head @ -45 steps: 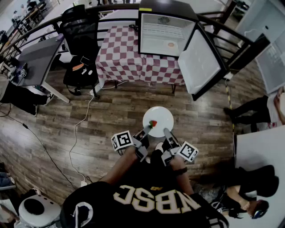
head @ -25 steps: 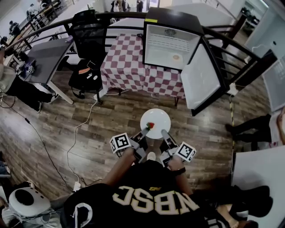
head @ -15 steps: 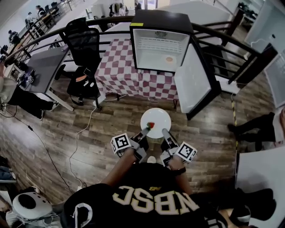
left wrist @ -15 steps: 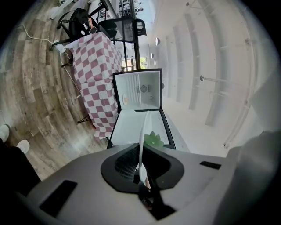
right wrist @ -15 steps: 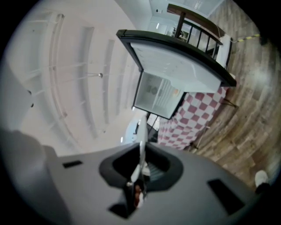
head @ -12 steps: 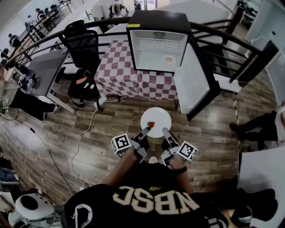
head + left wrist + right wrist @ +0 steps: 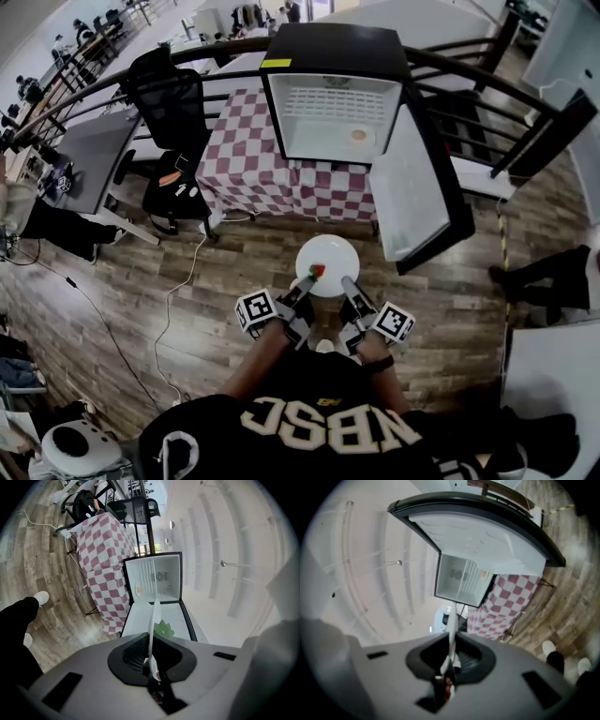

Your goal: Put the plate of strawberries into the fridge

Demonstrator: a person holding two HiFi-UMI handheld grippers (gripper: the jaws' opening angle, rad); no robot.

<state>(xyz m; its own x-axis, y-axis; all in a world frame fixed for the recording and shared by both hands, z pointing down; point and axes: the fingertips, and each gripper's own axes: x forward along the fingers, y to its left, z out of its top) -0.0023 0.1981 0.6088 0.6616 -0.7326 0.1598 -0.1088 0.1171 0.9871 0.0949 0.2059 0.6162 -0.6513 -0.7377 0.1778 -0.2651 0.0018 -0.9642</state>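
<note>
So the white plate [image 7: 329, 251] is up in the air in front of the person, carried between both tools over the wood floor [image 7: 234, 272] and not resting on anything. The left gripper [image 7: 304, 283] has the near left part of the rim and the right gripper [image 7: 348, 283] has the near right part. Both sets of jaws are squeezed down on that thin rim. You see it really well in the left gripper view, where the plate [image 7: 153, 620] runs edge-on straight into the pinch. Same deal in the right gripper view, with the plate [image 7: 452, 634] as a thin white line going in between the pads. One strawberry [image 7: 318, 271] sits on the plate near its left edge, just beside the left gripper's tips. From the left gripper view only its green leafy top [image 7: 163, 629] peeks past the rim. Straight ahead is the fridge [image 7: 328, 112], a small black one sitting on a table with a red and white checkered tablecloth [image 7: 246, 159]. The fridge door [image 7: 417, 178] is swung wide open to the right. The plate is still well short of the opening. The inside is white, and there's a small round orange thing [image 7: 357, 136] in there, can't tell what it is. A black office chair [image 7: 169, 89] stands left of the table.
</note>
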